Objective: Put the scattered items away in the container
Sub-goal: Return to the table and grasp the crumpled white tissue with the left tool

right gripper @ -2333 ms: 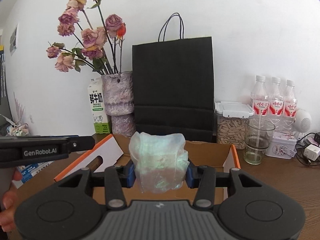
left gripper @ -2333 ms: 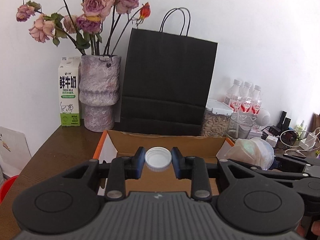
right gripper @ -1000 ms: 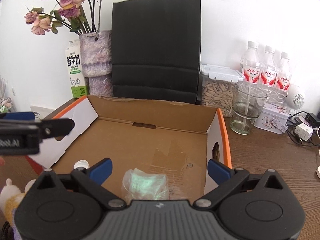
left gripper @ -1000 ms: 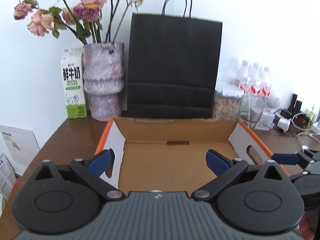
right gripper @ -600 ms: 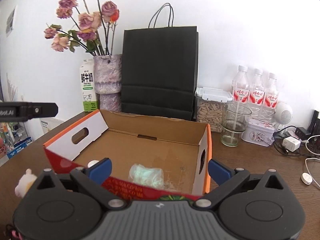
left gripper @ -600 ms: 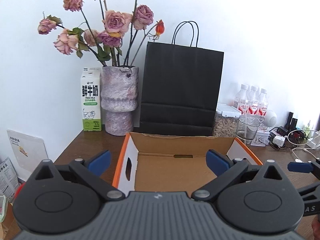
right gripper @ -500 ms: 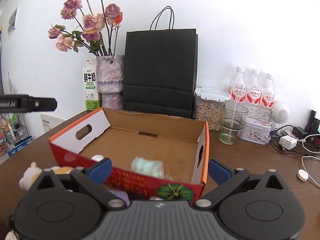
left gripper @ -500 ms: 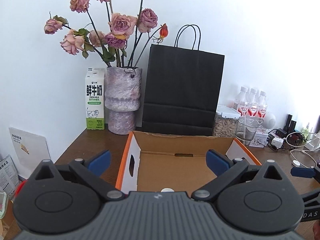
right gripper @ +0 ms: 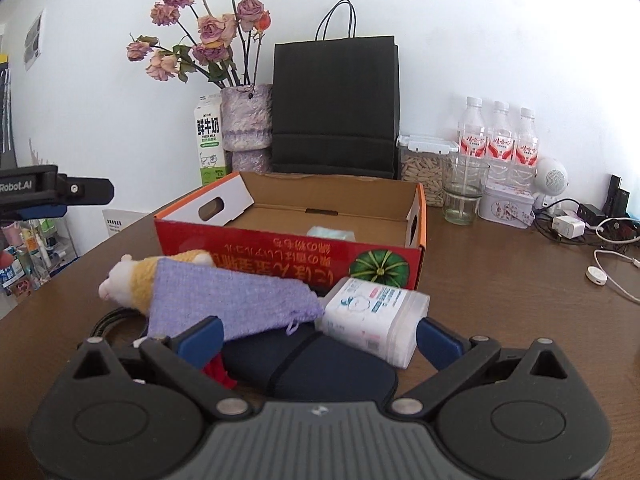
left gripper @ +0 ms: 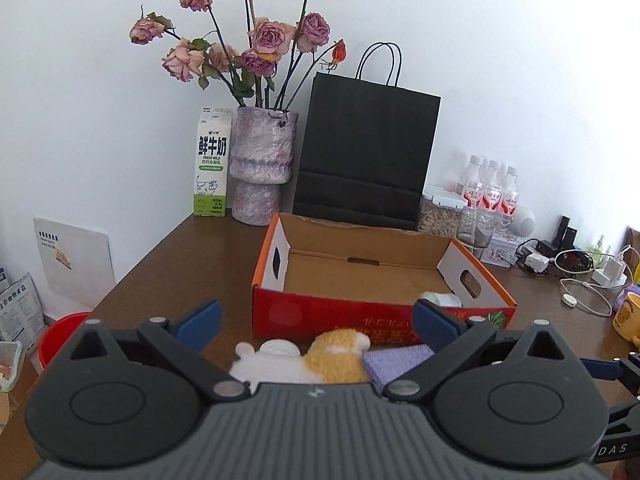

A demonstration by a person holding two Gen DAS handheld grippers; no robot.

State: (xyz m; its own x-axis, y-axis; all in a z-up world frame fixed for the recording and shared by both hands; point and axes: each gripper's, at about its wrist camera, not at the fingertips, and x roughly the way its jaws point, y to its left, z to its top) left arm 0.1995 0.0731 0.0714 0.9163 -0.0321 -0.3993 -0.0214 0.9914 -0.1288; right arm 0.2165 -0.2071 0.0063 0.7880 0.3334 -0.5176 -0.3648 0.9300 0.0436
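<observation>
Scattered items lie on the brown table [right gripper: 500,280] in front of the cardboard box [right gripper: 288,250], not in it. Right gripper [right gripper: 318,338] spread wide, nothing held; left gripper [left gripper: 316,320] likewise wide, empty. Right wrist view only: dark blue pouch [right gripper: 320,368] nearest, between the fingers, a white tissue pack [right gripper: 374,318] resting on its far right edge, red scrap [right gripper: 216,372] at left, black cable [right gripper: 108,320] beyond it. Purple cloth [right gripper: 228,304] drapes over a yellow-white plush toy [right gripper: 132,278], just before the box front. Left wrist view adds a white cap [left gripper: 279,347] beside the plush [left gripper: 336,350], hidden in the other view. Inside the box, a pale green plastic bag [left gripper: 440,299] near the right wall; both views catch only its top. Behind the box: black paper bag [right gripper: 334,108], vase of roses [right gripper: 246,120], milk carton [right gripper: 209,140], seed jar [right gripper: 424,168], glass [right gripper: 464,192], three water bottles [right gripper: 498,140]. Left view alone shows a yellow mug [left gripper: 626,316] at far right.
</observation>
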